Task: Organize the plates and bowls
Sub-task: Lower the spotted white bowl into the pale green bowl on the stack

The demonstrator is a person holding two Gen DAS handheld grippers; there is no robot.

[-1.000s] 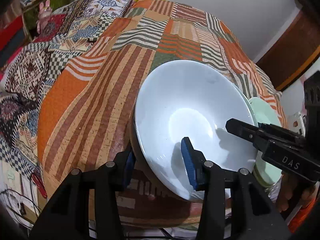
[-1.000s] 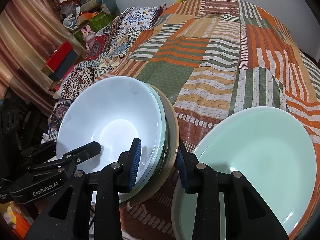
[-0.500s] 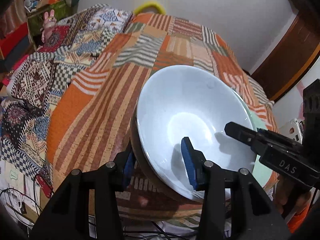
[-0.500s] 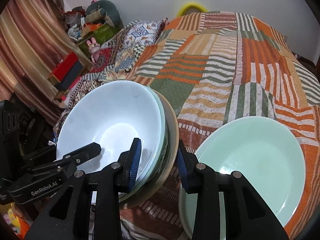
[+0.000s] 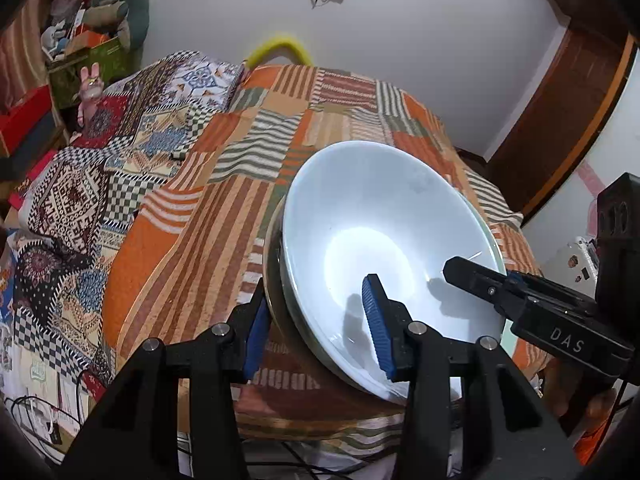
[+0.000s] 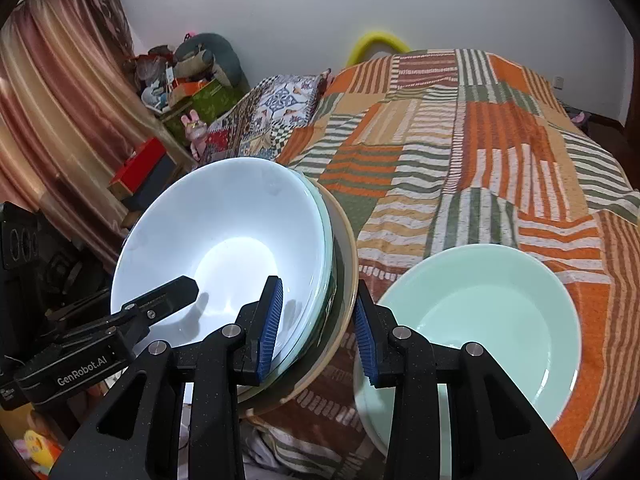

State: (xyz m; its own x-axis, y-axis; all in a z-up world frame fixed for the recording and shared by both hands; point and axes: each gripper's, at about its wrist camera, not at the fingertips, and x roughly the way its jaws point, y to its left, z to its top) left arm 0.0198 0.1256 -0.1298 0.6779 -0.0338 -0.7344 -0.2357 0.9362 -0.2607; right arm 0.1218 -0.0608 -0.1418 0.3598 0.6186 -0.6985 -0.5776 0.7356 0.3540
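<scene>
Stacked dishes held from both sides above the bed

White bowl (image 5: 384, 236) sits on top of a tilted stack, nested in a pale green dish whose rim just shows beneath it, with a tan plate (image 6: 347, 280) at the bottom. The whole stack is off the patchwork bedspread (image 5: 192, 240), near the bed's front edge.

On the left, the left claw (image 5: 316, 324) is closed on the stack's near-left rim: one blue pad presses the underside of the tan plate, the other lies inside the white bowl. In the right wrist view this claw's black finger reaches into the bowl from the lower left (image 6: 160, 304).

Further right, the right claw (image 6: 316, 320) is closed on the opposite rim of the same stack, its left pad inside the white bowl and its right pad against the tan plate's outer side. From the left wrist view its black body, marked DAS, comes in from the right edge (image 5: 520, 296), with part of a person's hand under it.

To the right of the stack, a mint green plate (image 6: 480, 320) lies flat on the bedspread, just beside the right claw and apart from the stack
</scene>
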